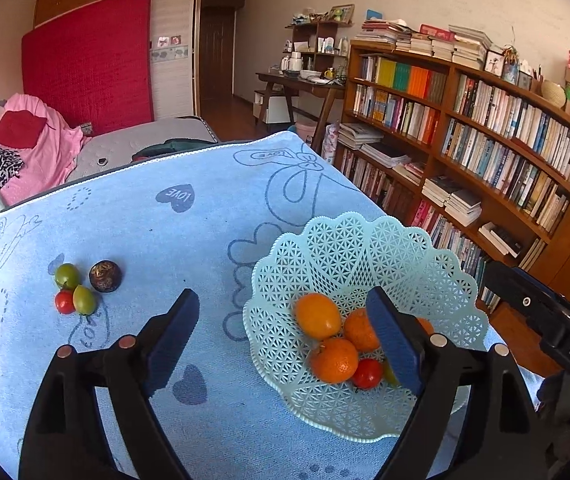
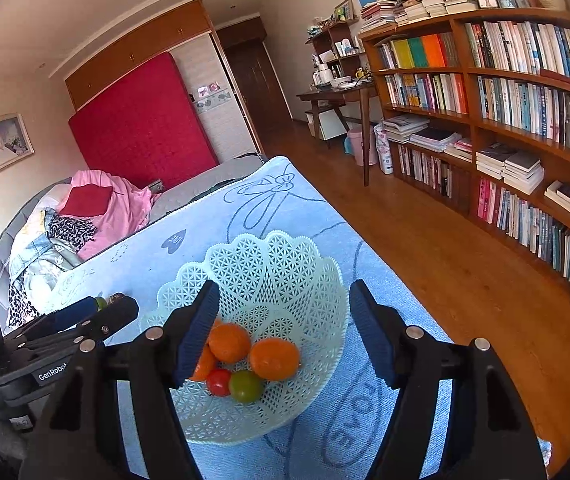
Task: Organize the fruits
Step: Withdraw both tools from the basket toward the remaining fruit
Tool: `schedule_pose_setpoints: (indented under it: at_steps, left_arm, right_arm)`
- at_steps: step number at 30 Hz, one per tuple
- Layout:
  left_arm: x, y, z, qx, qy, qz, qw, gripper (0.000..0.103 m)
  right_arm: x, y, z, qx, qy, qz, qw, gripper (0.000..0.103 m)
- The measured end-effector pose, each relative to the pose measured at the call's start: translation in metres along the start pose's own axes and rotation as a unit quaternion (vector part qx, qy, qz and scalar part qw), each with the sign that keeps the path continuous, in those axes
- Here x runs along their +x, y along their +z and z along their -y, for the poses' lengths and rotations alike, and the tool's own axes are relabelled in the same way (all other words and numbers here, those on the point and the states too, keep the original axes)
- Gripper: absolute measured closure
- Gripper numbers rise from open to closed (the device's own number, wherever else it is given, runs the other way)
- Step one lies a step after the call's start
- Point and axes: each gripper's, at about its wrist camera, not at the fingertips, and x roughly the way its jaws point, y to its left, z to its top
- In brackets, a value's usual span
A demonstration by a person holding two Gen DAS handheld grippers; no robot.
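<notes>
**A:** status on both tools?

**B:** I've got the left tool (image 1: 285, 336) spread wide with nothing between the pads, hanging above the blue towel (image 1: 157, 232) that covers the tabletop. Its right finger overlaps the basket in view. The right tool (image 2: 285, 328) is likewise wide apart and empty, directly over the basket (image 2: 269, 264).

**A:** where's the fruit?

**B:** Split in two groups. In the pale green lattice basket (image 1: 365, 240) on the right side of the towel I count three oranges (image 1: 317, 316), a small red tomato (image 1: 367, 373), and one green-yellow fruit (image 2: 246, 386) (mostly hidden behind my finger in the left view, clear in the right one). They sit packed together at the bottom, touching.

**A:** and outside it?

**B:** Four pieces on the towel, well apart from the basket, to the left: a green fruit (image 1: 67, 275), a second green one (image 1: 84, 300), a red tomato (image 1: 64, 302), and a dark round fruit (image 1: 104, 276). The first three touch each other; the dark one sits just beside them.

**A:** see each other's rigs?

**B:** The left tool shows at the left edge of the right view, near the loose cluster. Bookshelf (image 1: 485, 120) is behind, on the right.
</notes>
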Motion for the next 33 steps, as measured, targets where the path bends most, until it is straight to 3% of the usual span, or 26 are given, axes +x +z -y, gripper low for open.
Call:
schedule_pose_setpoints:
  at_steps: [17, 33]
  left_arm:
    - [-0.016, -0.006, -0.058, -0.046, 0.067, 0.006, 0.9967, 0.012]
    - [-0.03, -0.032, -0.156, -0.107, 0.162, -0.006, 0.9809, 0.011]
  right_arm:
    - [-0.005, -0.017, -0.044, -0.042, 0.058, -0.011, 0.997, 0.028]
    - [-0.002, -0.043, -0.108, -0.143, 0.078, -0.009, 0.987, 0.028]
